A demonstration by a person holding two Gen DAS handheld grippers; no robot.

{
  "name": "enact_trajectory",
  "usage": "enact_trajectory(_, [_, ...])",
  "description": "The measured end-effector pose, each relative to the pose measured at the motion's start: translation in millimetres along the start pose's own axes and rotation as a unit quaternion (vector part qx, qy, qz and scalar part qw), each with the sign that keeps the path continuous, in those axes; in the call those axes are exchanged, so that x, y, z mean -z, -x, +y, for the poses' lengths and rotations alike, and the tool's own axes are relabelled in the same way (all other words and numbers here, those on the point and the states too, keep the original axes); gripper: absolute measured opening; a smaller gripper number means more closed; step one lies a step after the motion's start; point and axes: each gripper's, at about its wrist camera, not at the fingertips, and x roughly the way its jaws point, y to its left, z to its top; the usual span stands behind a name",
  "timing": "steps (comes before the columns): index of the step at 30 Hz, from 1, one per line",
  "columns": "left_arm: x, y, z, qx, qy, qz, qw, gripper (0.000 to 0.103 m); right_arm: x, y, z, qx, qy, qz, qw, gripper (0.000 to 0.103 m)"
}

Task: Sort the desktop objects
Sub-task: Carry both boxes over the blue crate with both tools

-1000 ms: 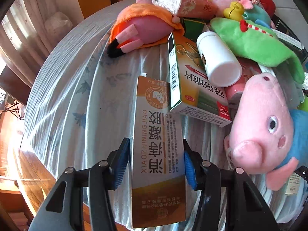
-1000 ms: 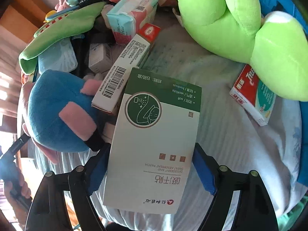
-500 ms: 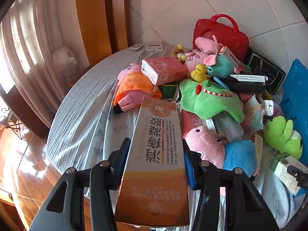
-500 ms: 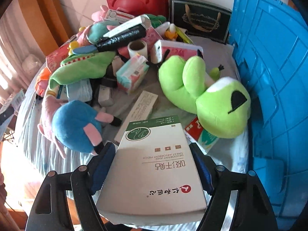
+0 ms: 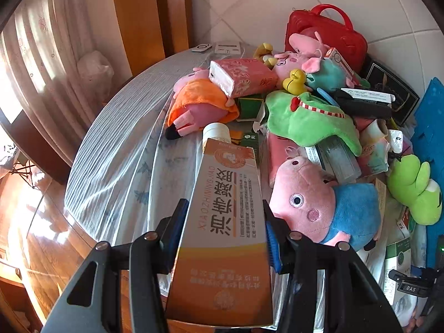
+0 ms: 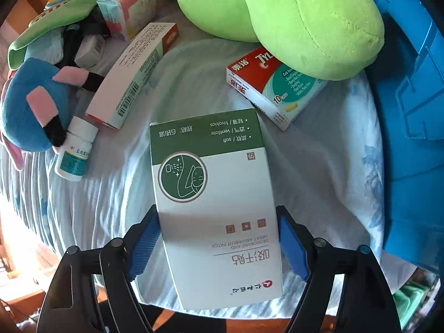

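My left gripper (image 5: 224, 236) is shut on a long orange and white medicine box (image 5: 227, 194), held above the cloth-covered table (image 5: 119, 166) in front of the pile. A pink pig plush with a blue body (image 5: 305, 202) lies just right of it. My right gripper (image 6: 217, 247) is shut on a white box with a green top band (image 6: 211, 172), its blue pads pressing both long sides. That box hangs over the light blue cloth (image 6: 319, 166), near a red, white and teal pill box (image 6: 272, 86).
The pile holds a green plush (image 5: 305, 113), an orange-dressed pig plush (image 5: 202, 105), a pink tissue pack (image 5: 241, 76), a white bottle (image 5: 216, 131) and a red case (image 5: 327, 33). A lime frog plush (image 6: 291, 14), a long white box (image 6: 133, 75), a small bottle (image 6: 76, 152) and a blue crate (image 6: 410, 111) surround the right gripper.
The left gripper has risen with the orange box, pulling back from the pile. The right gripper swung up, then came back low over the cloth beside the crate, still gripping its box.
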Motion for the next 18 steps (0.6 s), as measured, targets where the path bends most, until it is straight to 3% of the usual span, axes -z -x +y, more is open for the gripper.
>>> enact_trajectory(3, [-1.7,12.0,1.5,0.01,0.001,-0.01,0.9999,0.049,1.2,30.6,5.3,0.01,0.018,-0.049,0.999,0.078])
enact_trajectory(8, [-12.3,56.4,-20.1,0.046,-0.02,-0.057,0.9971,0.048,6.6,142.0,9.1,-0.037,0.043,-0.171,0.984,0.078])
enact_trajectory(12, [-27.1,100.9,-61.8,0.092,-0.054,-0.104,0.9888,0.048,10.6,233.4,-3.5,-0.042,0.049,-0.278,0.958,0.078])
enact_trajectory(18, [-47.5,160.9,-157.4,0.187,-0.114,-0.153,0.9638,0.049,19.9,335.5,-51.6,-0.017,0.026,-0.397,0.917,0.078])
